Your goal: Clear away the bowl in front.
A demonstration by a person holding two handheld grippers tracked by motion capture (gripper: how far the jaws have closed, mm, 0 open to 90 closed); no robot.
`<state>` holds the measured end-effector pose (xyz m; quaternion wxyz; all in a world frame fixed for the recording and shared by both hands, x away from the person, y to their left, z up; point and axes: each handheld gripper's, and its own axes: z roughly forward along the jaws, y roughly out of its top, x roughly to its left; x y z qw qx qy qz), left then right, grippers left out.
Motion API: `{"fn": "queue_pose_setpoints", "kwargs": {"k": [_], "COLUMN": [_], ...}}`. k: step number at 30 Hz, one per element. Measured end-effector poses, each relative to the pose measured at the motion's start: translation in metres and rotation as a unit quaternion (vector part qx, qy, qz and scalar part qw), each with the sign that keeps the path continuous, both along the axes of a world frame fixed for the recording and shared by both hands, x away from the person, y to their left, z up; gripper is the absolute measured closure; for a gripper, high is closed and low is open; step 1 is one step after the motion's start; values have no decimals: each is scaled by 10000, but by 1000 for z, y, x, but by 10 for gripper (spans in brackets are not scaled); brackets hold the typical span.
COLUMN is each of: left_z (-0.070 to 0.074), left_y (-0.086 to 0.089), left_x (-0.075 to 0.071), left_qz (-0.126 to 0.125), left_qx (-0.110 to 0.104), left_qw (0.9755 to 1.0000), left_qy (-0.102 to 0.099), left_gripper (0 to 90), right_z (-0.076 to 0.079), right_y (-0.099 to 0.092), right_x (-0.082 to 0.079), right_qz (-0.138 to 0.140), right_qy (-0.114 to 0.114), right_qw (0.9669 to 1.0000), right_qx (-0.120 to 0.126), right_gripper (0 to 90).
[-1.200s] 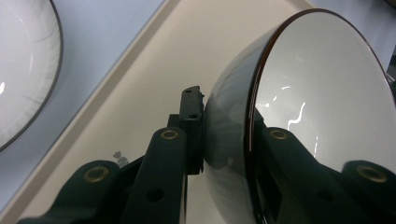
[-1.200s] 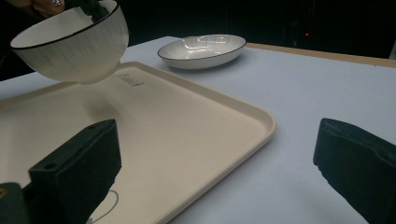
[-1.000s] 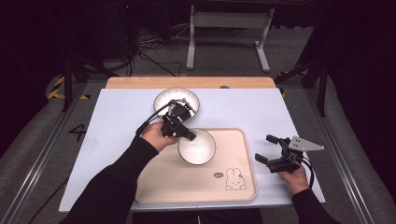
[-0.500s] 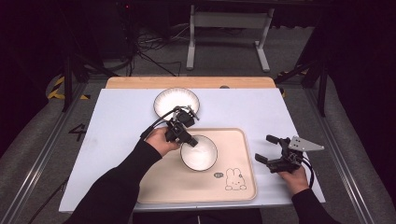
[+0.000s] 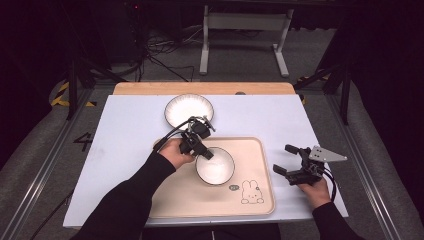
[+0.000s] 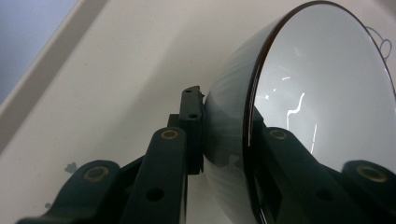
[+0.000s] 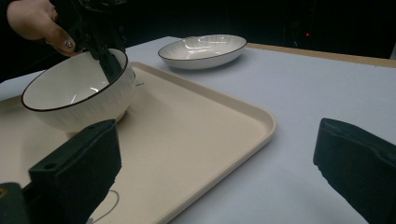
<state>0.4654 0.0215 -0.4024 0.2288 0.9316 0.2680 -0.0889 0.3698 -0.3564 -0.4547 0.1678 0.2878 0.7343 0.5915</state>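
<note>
Two bowls are counted: one bowl point(image 5: 215, 168) on the tray point(image 5: 260, 160), gripped at its rim by the left gripper point(image 5: 205, 153); a second bowl point(image 5: 189, 110) on the desk point(image 5: 125, 125). The right gripper point(image 5: 287, 160) is held spread, empty; the rabbit print point(image 5: 251, 192) is barely legible

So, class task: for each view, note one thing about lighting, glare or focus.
High view: the room behind is dark, the table evenly lit, and the bowl casts a soft shadow on the tray. Left gripper view: bright streaks of glare inside the bowl. Right gripper view: the near jaws look soft, and the far plate glints.
</note>
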Motion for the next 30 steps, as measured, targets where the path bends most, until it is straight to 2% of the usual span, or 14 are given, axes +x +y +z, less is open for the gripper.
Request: {"fn": "queue_pose_setpoints", "kwargs": {"k": [8, 13, 15, 18, 19, 21, 22, 23, 24, 25, 26, 28, 29, 30], "left_z": [-6, -8, -9, -8, -6, -3, -3, -1, 1, 6, 6, 11, 14, 16], "left_y": [4, 5, 6, 8, 9, 10, 10, 11, 12, 15, 15, 21, 27, 31], "left_x": [3, 5, 6, 7, 5, 4, 4, 2, 0, -3, -3, -7, -12, -16], "left_qz": [-2, 5, 36, 60, 87, 73, 73, 94, 125, 188, 188, 213, 187, 200], "left_qx": [-91, -41, -16, -96, -173, -190, -190, -249, -341, -453, -453, -674, -850, -939], "left_qw": [9999, 10000, 10000, 9999, 9998, 9996, 9996, 9993, 9987, 9975, 9975, 9956, 9937, 9918], "left_qy": [43, 5, -20, -20, -43, -186, -186, -277, -364, -511, -511, -617, -711, -840], "left_gripper": [795, 797, 793, 752, 731, 673, 639, 639, 573, 545, 522, 453, 407, 349], "right_z": [0, 0, 0, 0, 0, 0, 0, 0, 0, 0, 0, 0, 0, 0], "right_y": [0, 0, 0, 0, 0, 0, 0, 0, 0, 0, 0, 0, 0, 0], "right_x": [0, 0, 0, 0, 0, 0, 0, 0, 0, 0, 0, 0, 0, 0], "right_qz": [-2, -2, -1, -3, -3, -4, -4, -3, 0, 0, 1, 1, 1, 2], "right_qy": [2, 4, 4, 4, 5, 4, 4, 4, 1, -1, -1, -1, -1, 1], "right_qw": [10000, 10000, 10000, 10000, 10000, 10000, 10000, 10000, 10000, 10000, 10000, 10000, 10000, 10000], "right_qx": [4, 5, 0, 1, 1, 1, 1, 0, 8, 9, 9, 7, 6, 5], "right_gripper": [14, 14, 14, 14, 14, 14, 14, 14, 14, 14, 14, 14, 14, 14]}}
